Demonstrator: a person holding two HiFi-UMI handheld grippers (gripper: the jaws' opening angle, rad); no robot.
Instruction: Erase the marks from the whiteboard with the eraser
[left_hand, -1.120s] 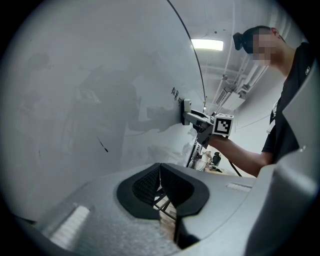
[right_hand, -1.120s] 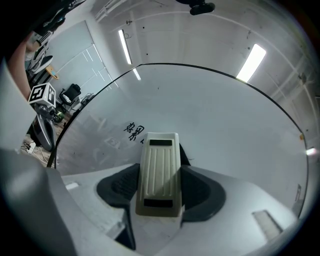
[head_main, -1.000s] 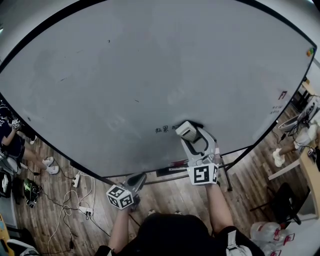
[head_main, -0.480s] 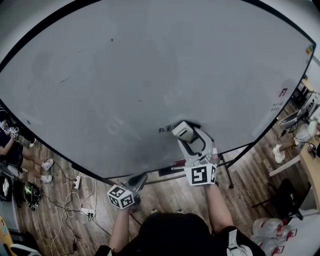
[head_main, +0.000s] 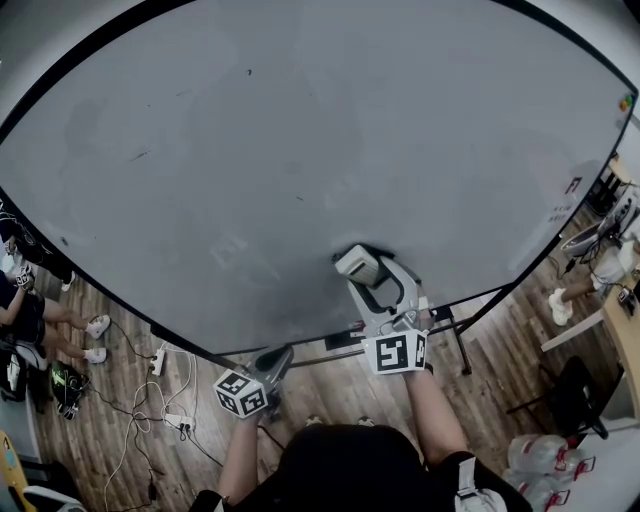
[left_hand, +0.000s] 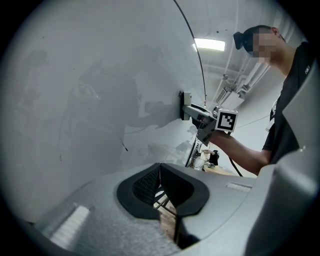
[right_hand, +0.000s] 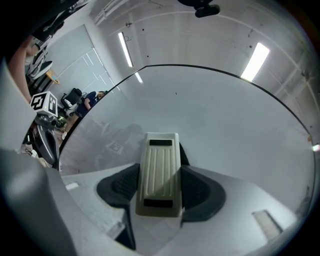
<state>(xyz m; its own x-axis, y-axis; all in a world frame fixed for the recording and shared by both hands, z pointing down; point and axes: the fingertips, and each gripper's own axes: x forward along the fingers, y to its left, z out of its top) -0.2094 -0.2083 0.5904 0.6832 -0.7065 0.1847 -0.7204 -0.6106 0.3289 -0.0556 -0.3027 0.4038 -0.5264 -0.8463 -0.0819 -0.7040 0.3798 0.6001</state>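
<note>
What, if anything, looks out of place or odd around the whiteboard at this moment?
Nothing stands out. The right gripper holds the eraser flat against the whiteboard, which shows only a few stray strokes. The left gripper hangs shut and empty. Loose cables trail over the floor.

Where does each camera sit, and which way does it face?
Head view: on the person's head, looking steeply down at the whiteboard; shows both forearms, the left tongs held low, and the right tongs holding the eraser against the board.
Left gripper view: on the left tongs, looking along its shut, empty jaws across the board toward the right tongs and the person's arm.
Right gripper view: on the right tongs, facing the board, jaws shut on the eraser.
Shared: all three show the whiteboard and eraser.
</note>
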